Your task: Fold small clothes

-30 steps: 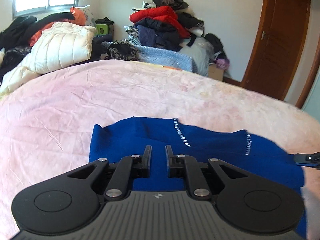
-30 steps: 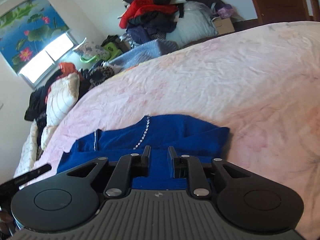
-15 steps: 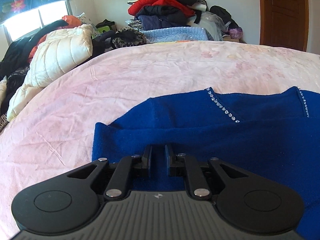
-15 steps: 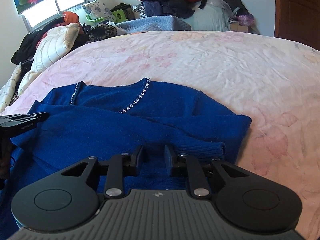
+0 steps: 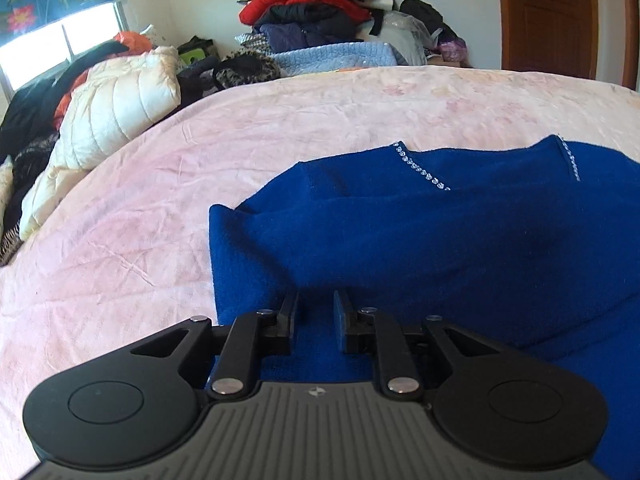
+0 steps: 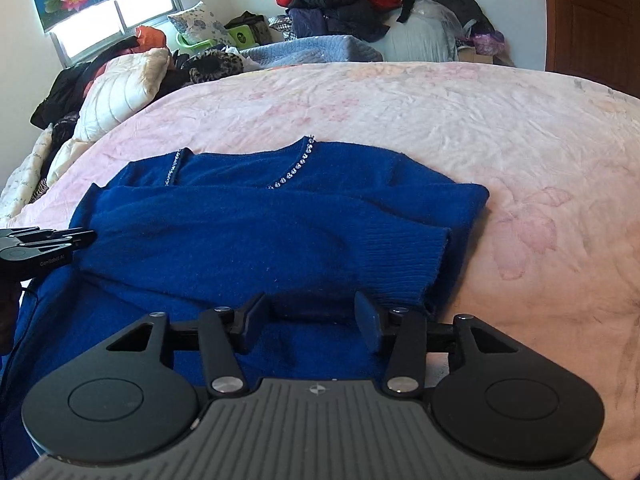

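- The blue sweater (image 6: 256,232) lies partly folded on the pink bed (image 6: 500,128).
- Right tool (image 6: 312,320): jaws opening, cloth between them but not pinched.
- Left tool (image 5: 315,316): jaws narrow and opening, cloth between, apparently unpinched.
- Risk: the released fold could spring back or drag if a pad snags.

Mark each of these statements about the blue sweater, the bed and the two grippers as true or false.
1. The blue sweater lies on a pink bedspread. True.
2. The sweater's neckline is plain. False: shiny studs line it.
3. The right gripper has its jaws clamped on a red jacket. False: they are opening over the blue sweater.
4. The left gripper is over the sweater's left edge. True.
5. The door is white. False: it is brown wood.
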The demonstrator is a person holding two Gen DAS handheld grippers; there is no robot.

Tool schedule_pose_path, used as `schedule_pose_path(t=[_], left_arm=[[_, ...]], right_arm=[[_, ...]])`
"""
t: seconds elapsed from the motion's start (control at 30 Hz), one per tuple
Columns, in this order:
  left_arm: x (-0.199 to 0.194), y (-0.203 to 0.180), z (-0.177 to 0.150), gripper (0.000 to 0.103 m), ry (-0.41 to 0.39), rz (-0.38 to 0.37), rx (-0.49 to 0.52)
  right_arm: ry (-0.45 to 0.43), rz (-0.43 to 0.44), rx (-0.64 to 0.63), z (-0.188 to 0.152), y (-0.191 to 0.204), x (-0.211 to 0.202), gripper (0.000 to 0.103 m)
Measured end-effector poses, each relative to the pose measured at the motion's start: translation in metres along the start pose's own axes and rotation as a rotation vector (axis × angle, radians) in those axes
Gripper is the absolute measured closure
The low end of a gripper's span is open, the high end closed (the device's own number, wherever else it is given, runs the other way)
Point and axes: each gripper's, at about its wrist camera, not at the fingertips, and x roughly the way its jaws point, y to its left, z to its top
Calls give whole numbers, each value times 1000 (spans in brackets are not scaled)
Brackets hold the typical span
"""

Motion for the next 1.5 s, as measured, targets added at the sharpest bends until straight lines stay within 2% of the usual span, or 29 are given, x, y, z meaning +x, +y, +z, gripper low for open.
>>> schedule_pose_path(t=[0.07,0.1,0.2,0.23,0.27,0.33,0.4,0.47,0.6,0.73,0.8,0.83,0.87,0.9,0.93,0.97,1.03,1.07,1.17,1.23,1.3,1.37,1.4,1.47,1.5], left_arm=[[-5,7,9,85,35,-19,-51],[-14,12,14,85,21,-39,-77],[-43,26,33,80,-121,-50,-77],[-48,31,44,66,-161,-41,-75],[-48,36,54,37,-180,-46,-79],[-37,44,76,20,-191,-86,-81],[-12,43,98,20,-150,-136,-45],[18,31,112,20,-99,-143,23],[71,1,115,21,-10,-202,123],[92,-20,105,22,-21,-274,249],[99,-28,101,22,-28,-303,309],[102,-30,100,22,-31,-306,324],[105,-31,99,23,-36,-308,328],[108,-31,101,27,-35,-323,313],[110,-30,103,46,-25,-351,295],[111,-29,107,69,-10,-385,272],[110,-33,112,93,-2,-380,266],[110,-36,113,96,-7,-356,274],[112,-38,117,97,-4,-333,267],[115,-38,116,98,-6,-316,257],[117,-40,115,98,-24,-288,248],[118,-41,115,97,-22,-273,229],[116,-42,115,97,-26,-257,224],[106,-40,116,95,-57,-188,214],[96,-35,115,95,-88,-154,204]], right_arm=[[-3,-7,32,8,3,-9,47],[-39,13,42,12,2,-18,47],[-139,46,-17,36,-1,-37,46],[-135,49,-49,46,-4,-35,43],[-107,52,-86,59,-8,-28,43],[-51,40,-154,81,-13,-9,43],[-17,26,-231,100,-16,13,43],[4,8,-281,117,-20,38,43],[52,45,-346,130,-24,80,43],[113,96,-434,125,-17,107,43],[109,113,-503,120,-10,113,42],[108,127,-516,120,-9,114,46],[107,147,-510,121,-9,115,50],[116,175,-485,124,-11,116,69],[122,192,-469,126,-11,117,95],[129,197,-461,128,-11,117,97],[130,210,-433,130,-12,117,97],[116,211,-423,131,-14,114,97],[50,214,-351,137,-24,102,98],[58,220,-291,135,-34,106,98],[76,182,-308,124,-32,116,98],[48,171,-284,121,-31,116,97],[43,160,-261,121,-31,116,86],[27,114,-203,125,-31,105,76],[-6,81,-164,125,-32,92,64]])
